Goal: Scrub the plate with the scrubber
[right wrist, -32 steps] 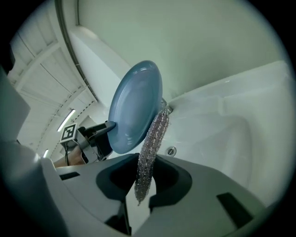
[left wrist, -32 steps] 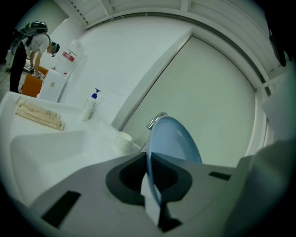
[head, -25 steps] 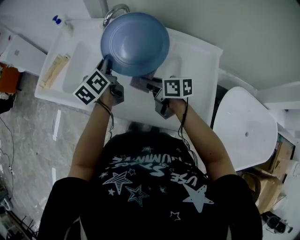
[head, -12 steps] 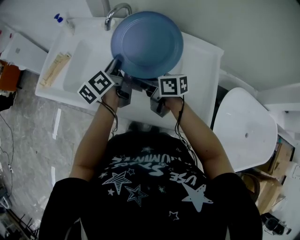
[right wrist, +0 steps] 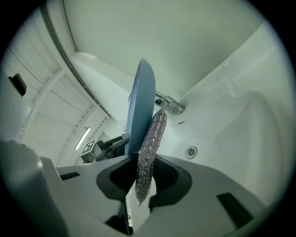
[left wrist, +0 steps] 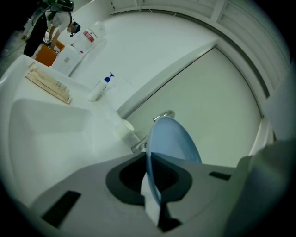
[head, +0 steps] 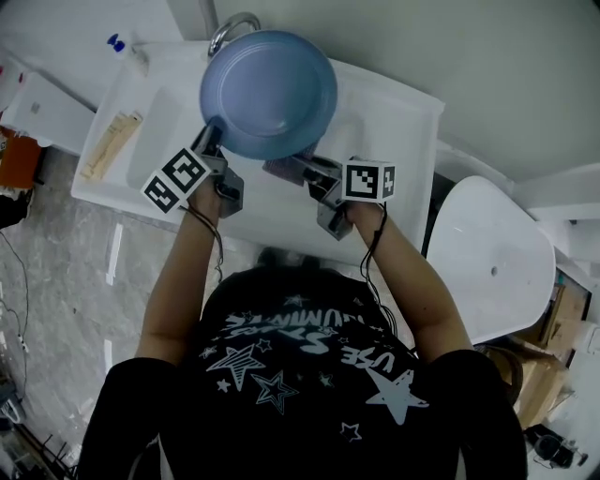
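A round blue plate (head: 269, 92) is held tilted over the white sink. My left gripper (head: 212, 139) is shut on its lower left rim. In the left gripper view the plate (left wrist: 175, 144) stands edge-on, and its rim is pinched in the left gripper (left wrist: 152, 196). My right gripper (head: 298, 169) sits under the plate's near edge, shut on a silvery mesh scrubber (head: 281, 169). In the right gripper view the scrubber (right wrist: 151, 143) rises from the right gripper (right wrist: 141, 194) and lies against the face of the plate (right wrist: 141, 104).
A chrome faucet (head: 231, 26) stands behind the plate at the back of the sink (head: 398, 127), whose drain (right wrist: 191, 151) shows below. A pump bottle (head: 127, 49) and a wooden brush (head: 109, 141) lie on the left ledge. A white rounded lid (head: 487, 253) is at the right.
The plate swung right and has come back to the left with my left gripper. My right gripper with the scrubber has slid to the right along the plate's near edge.
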